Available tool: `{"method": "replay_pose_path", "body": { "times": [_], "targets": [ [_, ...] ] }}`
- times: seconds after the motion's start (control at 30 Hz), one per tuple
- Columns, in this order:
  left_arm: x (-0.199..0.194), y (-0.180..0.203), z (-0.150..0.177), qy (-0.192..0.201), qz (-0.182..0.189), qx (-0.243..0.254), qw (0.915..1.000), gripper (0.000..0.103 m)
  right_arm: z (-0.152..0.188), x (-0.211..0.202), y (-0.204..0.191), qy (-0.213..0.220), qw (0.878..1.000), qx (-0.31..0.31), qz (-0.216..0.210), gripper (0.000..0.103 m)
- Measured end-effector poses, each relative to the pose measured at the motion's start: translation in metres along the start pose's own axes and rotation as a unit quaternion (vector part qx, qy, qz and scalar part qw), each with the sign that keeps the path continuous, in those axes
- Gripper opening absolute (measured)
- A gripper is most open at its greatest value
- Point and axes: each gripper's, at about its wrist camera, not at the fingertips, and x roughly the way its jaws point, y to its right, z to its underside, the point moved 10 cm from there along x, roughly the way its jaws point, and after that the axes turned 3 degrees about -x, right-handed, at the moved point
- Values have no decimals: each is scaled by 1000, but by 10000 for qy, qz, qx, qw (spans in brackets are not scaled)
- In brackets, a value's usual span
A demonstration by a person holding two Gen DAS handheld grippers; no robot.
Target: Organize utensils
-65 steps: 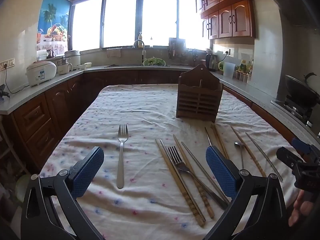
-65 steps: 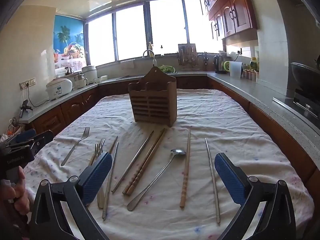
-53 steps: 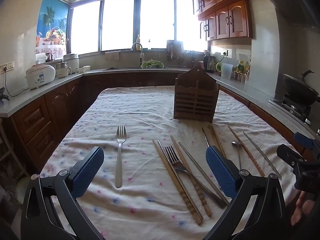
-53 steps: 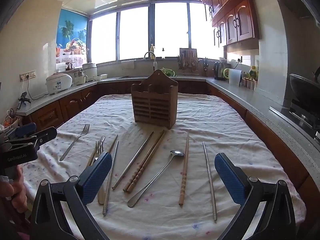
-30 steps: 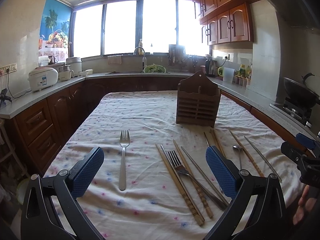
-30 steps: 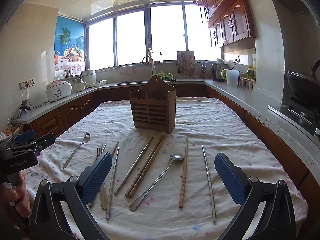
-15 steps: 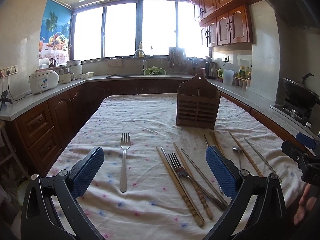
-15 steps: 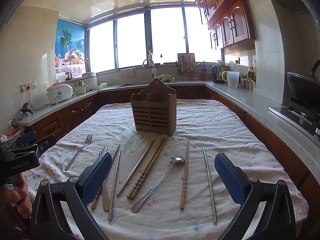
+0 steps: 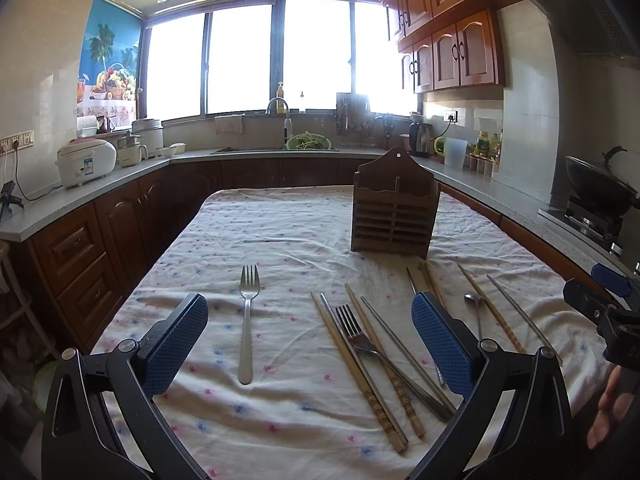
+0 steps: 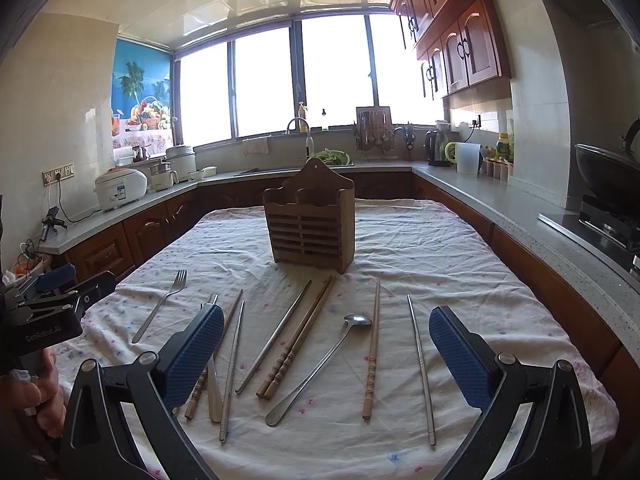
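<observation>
Utensils all loose on counter point(image 10: 400, 240); holder point(image 10: 310, 220) empty. Both my jaws wide apart, holding nothing. Plan: pinch lone fork point(image 9: 247, 320) mid-handle, stay level.

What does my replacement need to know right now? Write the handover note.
Left hand-held gripper: open, holds nothing, above the near table edge.
Right hand-held gripper: open, holds nothing, likewise hovering.
Wooden utensil holder stands upright mid-table; no utensil shows above its rim.
On the tablecloth: lone fork at left; second fork lying among chopsticks; spoon; wooden chopstick pair; single wooden chopstick; metal chopstick far right.
Done: nothing sorted.
Left: move everything into the holder.
</observation>
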Motion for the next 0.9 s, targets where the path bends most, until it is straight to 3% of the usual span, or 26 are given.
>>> {"method": "replay_pose_path", "body": {
  "times": [0.3,0.47,0.67,0.83,0.9],
  "targets": [
    [13,-2,3,-237,83,-116,9996,103,0,5,0,-66,10000,33,-47,103],
    [33,-2,5,-586,241,-233,9977,102,-2,15,5,-199,9997,115,-115,103],
    [65,7,5,-1096,547,-352,9918,94,-3,35,22,-417,9986,293,-122,102],
    [94,30,1,-1551,858,-282,9838,85,-2,59,43,-742,9957,538,-145,87],
    [106,42,-1,-1696,967,-194,9806,84,-1,72,52,-929,9933,657,-188,73]
  ]
}}
